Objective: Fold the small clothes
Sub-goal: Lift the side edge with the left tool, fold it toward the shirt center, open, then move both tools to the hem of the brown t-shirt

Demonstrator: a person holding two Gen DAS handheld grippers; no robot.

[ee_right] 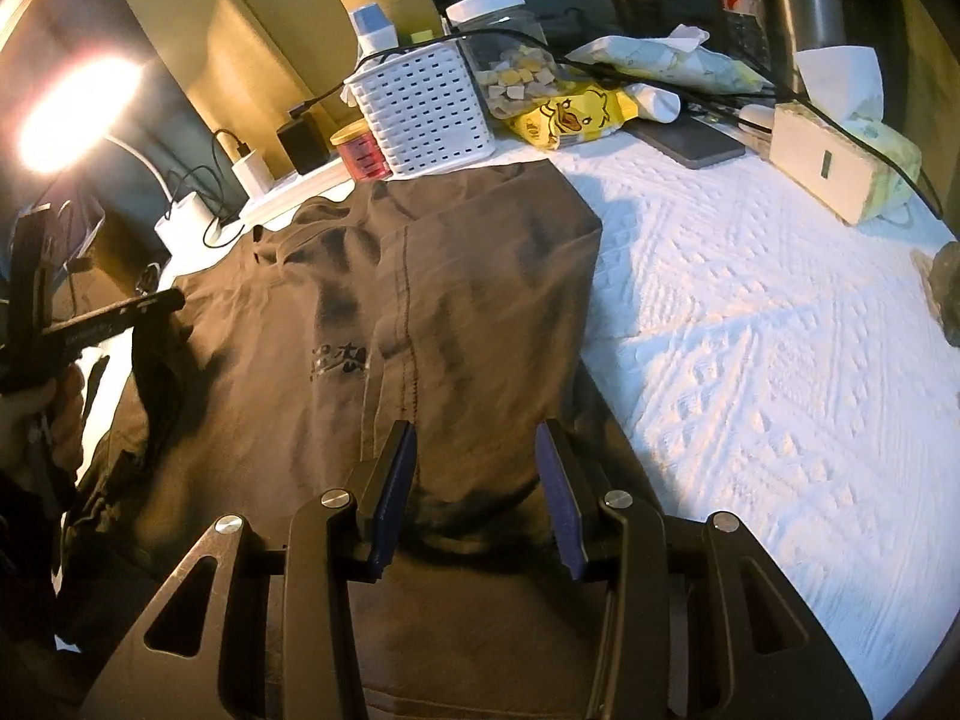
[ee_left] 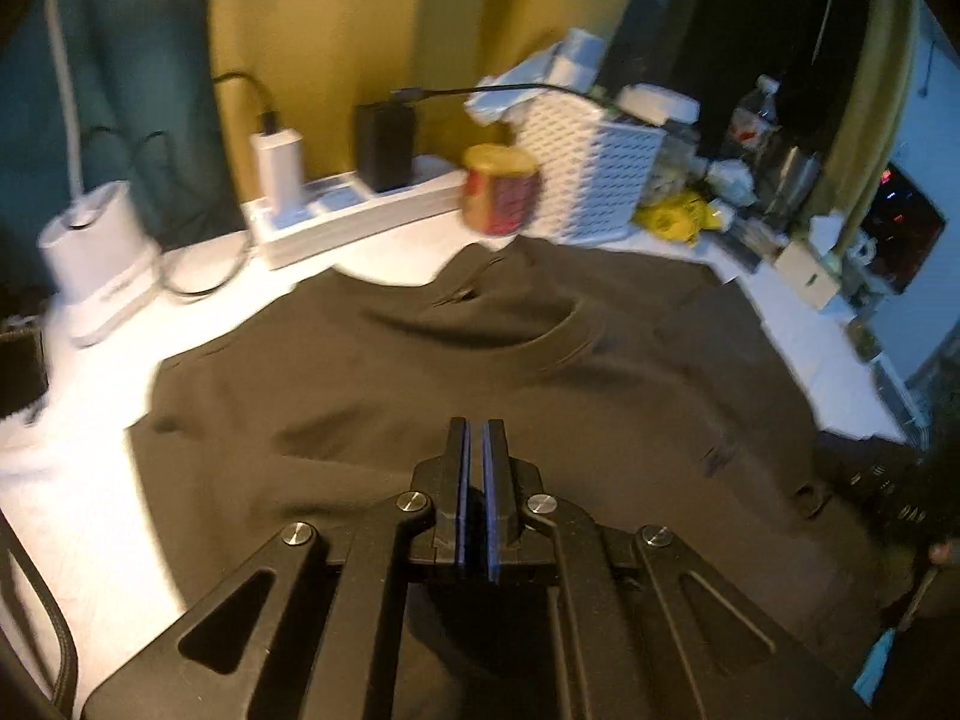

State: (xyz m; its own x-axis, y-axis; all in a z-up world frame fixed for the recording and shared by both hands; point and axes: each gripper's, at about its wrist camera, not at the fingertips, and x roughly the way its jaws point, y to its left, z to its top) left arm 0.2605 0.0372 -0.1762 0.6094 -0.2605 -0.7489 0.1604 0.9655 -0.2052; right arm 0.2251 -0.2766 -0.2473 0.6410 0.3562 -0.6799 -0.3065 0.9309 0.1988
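white embossed worktop (ee_right: 750, 324) under warm lamp (ee_right: 72, 114) light, yellow wall behind. dark brown shirt (ee_right: 372, 324) spread flat, right side folded inward, small unreadable print (ee_right: 339, 363). left gripper (ee_left: 478, 438) jaws closed, nothing visibly between; right gripper (ee_right: 474, 450) jaws half-open above the fold.

A lived-in home corner — a table under a white textured cloth (ee_right: 750, 324), crowded along its far edge at twelve o'clock. A power strip (ee_left: 354, 207) with chargers plugged in, a white slatted basket (ee_right: 423, 111), a snack jar (ee_right: 510, 51) and a yellow duck-print packet (ee_right: 570, 114) sit there. A tissue box (ee_right: 840, 165) lies at two o'clock — a lit desk lamp (ee_right: 72, 114) at ten.
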